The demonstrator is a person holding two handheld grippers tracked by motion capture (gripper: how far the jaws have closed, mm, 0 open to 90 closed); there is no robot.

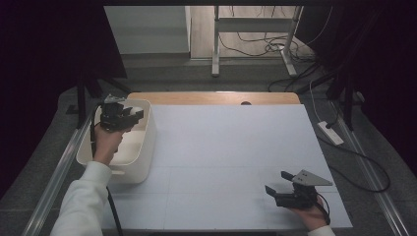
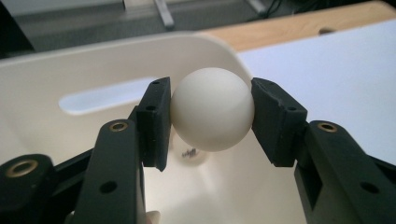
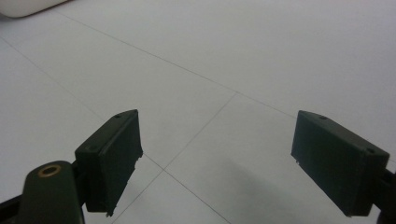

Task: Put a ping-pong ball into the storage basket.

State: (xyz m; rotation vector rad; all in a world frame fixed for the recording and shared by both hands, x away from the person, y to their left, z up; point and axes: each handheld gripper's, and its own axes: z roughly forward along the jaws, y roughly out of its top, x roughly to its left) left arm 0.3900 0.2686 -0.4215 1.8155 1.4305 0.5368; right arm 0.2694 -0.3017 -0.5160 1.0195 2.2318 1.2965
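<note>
The room is dim, and both sides of the high view fall into near black, while the white worktop point(image 1: 231, 147) catches a soft, even light from above. The floor beyond it is brighter. In the left gripper view the ball point(image 2: 212, 109) is lit smoothly with no hard glare, and the bin point(image 2: 42, 107) behind it goes soft and out of focus. In the right gripper view a faint blurred shadow lies on the sheet between the jaws.
</note>
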